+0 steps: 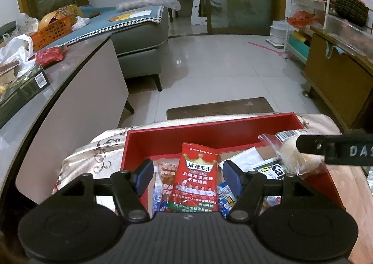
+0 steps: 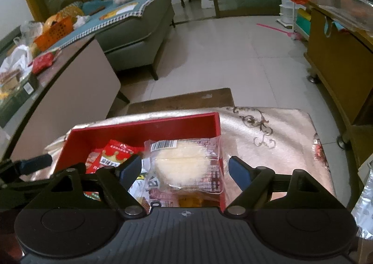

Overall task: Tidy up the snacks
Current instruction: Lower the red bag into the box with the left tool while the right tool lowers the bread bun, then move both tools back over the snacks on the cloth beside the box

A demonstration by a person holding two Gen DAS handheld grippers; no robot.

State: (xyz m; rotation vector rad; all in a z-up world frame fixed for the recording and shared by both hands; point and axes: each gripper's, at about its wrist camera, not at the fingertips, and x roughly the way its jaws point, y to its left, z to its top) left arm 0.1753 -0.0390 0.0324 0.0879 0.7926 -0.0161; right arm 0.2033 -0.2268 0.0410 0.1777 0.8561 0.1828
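Note:
A red box (image 1: 209,127) (image 2: 144,124) holding several snack packets sits on a patterned cloth-covered table (image 2: 268,138). A red spicy-snack packet (image 1: 195,178) (image 2: 112,154) leans inside it, between my left gripper's (image 1: 186,174) open fingers. A clear-wrapped white cake (image 2: 184,163) (image 1: 293,154) lies on the box's right side, between my right gripper's (image 2: 184,170) open fingers. I cannot tell whether the pads touch either packet. The right gripper's finger (image 1: 335,147) shows by the cake in the left wrist view.
A grey counter (image 1: 77,58) on the left carries bags, a dark box (image 1: 23,86) and an orange basket (image 1: 51,30). A grey sofa (image 1: 139,42) stands behind. A wooden cabinet (image 1: 338,72) stands right. A dark stool (image 1: 219,107) is beyond the table.

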